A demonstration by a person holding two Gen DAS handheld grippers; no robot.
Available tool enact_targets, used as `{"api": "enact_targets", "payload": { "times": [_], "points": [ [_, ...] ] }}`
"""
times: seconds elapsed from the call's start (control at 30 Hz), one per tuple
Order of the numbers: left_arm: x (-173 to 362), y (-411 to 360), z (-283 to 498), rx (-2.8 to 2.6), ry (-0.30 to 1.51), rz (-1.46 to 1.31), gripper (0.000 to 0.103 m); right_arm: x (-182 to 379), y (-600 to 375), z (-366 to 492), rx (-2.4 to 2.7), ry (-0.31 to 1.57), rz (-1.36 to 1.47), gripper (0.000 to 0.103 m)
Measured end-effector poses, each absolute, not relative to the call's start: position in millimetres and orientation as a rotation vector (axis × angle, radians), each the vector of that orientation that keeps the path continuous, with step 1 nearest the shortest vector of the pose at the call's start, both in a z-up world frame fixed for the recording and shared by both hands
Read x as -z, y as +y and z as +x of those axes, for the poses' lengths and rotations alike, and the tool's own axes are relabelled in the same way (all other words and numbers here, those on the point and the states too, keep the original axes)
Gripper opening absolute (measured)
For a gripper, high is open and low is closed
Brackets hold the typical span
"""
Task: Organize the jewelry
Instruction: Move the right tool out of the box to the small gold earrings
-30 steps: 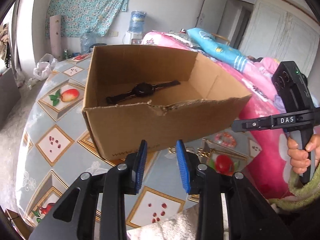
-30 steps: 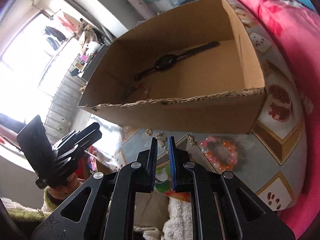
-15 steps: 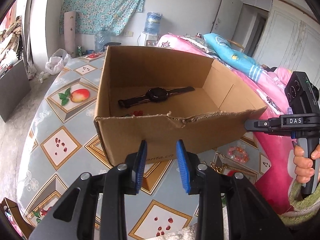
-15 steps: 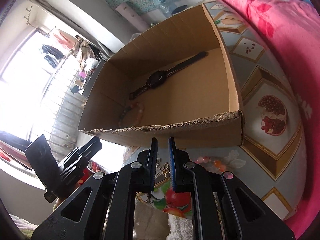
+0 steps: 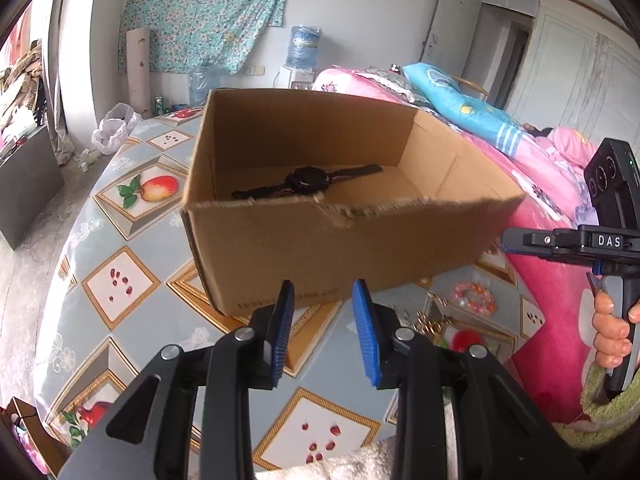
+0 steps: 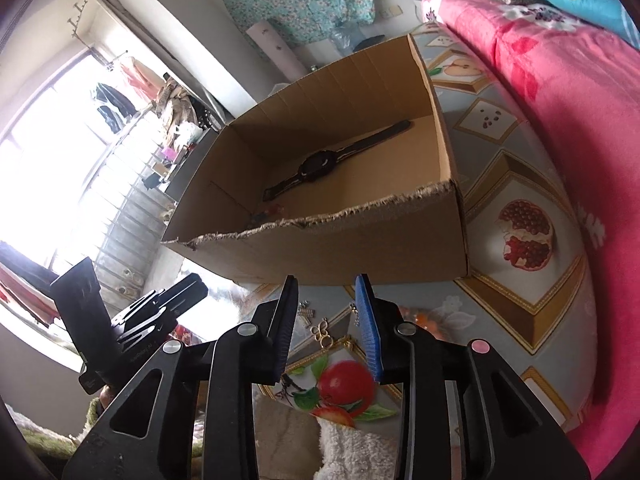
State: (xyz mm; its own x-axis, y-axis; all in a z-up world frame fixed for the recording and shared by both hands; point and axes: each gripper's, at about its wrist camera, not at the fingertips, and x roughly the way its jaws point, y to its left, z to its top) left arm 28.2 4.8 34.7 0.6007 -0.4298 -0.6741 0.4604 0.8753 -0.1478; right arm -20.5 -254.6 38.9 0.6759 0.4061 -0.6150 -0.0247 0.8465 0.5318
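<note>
cardboard box (image 5: 340, 240) on the bench (image 5: 120, 280) holds a black watch (image 5: 308, 180); a pink bead bracelet (image 5: 474, 300) lies outside it. left claw (image 5: 324, 336) and right claw (image 6: 328, 328) both gape, empty.

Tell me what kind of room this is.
Most likely a bedroom in a home. A bed with pink bedding and a blue pillow stands beside the table, a water dispenser is by the wall, and clothes hang at the window.

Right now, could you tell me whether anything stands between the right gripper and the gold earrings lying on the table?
Nothing visible does: the open right gripper hangs above the gold earrings, with the cardboard box beyond them.
</note>
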Motion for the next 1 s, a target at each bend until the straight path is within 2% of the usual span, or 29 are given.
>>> {"api": "enact_targets", "payload": {
  "times": [0.27, 0.67, 0.83, 1.0],
  "points": [
    [-11, -28, 8, 0.553, 0.769, 0.217, 0.029, -24, -236, -43, -0.336, 0.826, 0.445, 0.030],
    [15, -62, 40, 0.602, 0.827, 0.329, 0.029, -21, -214, -26, -0.439, 0.847, 0.416, 0.030],
    [20, -67, 47, 0.631, 0.838, 0.363, 0.024, -19, -215, -19, -0.452, 0.851, 0.428, 0.030],
    [22, -69, 50, 0.656, 0.834, 0.375, 0.014, -20, -215, -17, -0.471, 0.838, 0.445, 0.030]
  ]
}}
